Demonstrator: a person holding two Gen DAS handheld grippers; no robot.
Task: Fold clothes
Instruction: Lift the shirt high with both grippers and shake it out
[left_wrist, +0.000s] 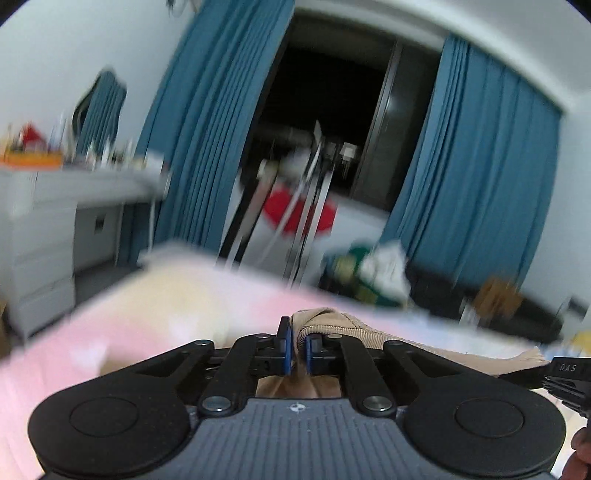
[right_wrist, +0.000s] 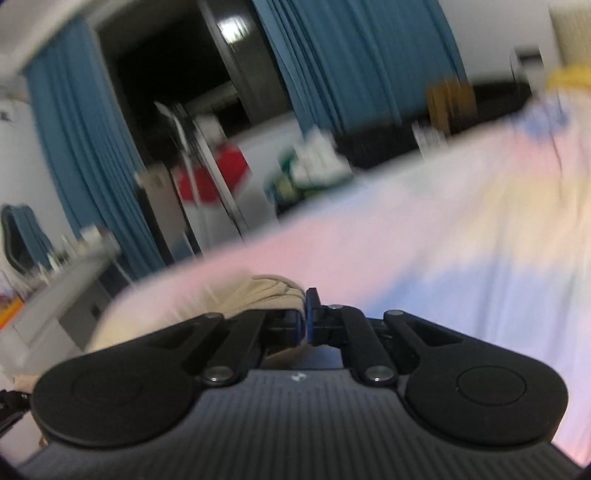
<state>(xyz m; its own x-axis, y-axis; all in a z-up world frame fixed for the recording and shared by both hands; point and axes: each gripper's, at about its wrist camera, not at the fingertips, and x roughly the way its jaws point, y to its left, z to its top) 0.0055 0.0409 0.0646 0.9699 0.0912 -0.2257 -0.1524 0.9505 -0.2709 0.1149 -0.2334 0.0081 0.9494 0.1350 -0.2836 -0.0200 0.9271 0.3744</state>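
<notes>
Left gripper (left_wrist: 298, 345): my fingers (left_wrist: 285, 345) were closed down to a narrow gap on a bunched fold of the beige garment (left_wrist: 332, 325), the ribbed cloth pinched between the blue pads and rising just above them. From there the garment trailed off to the right across the bed sheet (left_wrist: 147, 314), a pale pink, cream and blue surface, toward the tip of the other tool at the right edge of the view. Right gripper (right_wrist: 306, 323): fingers (right_wrist: 313, 314) nearly together, pads clamped on another edge of the beige garment (right_wrist: 266, 291), which bulged up to the left of the pads and hung down beside the gripper body. Bed sheet (right_wrist: 443, 240) spread ahead and to the right. Both views were heavily blurred. Background, both views: blue curtains (left_wrist: 207, 122) either side of a dark doorway, a red item (left_wrist: 295, 214) behind some metal rods, a white desk (left_wrist: 55, 206) with clutter on top at the left, a green and white heap (left_wrist: 373, 269) beyond the far edge of the bed
</notes>
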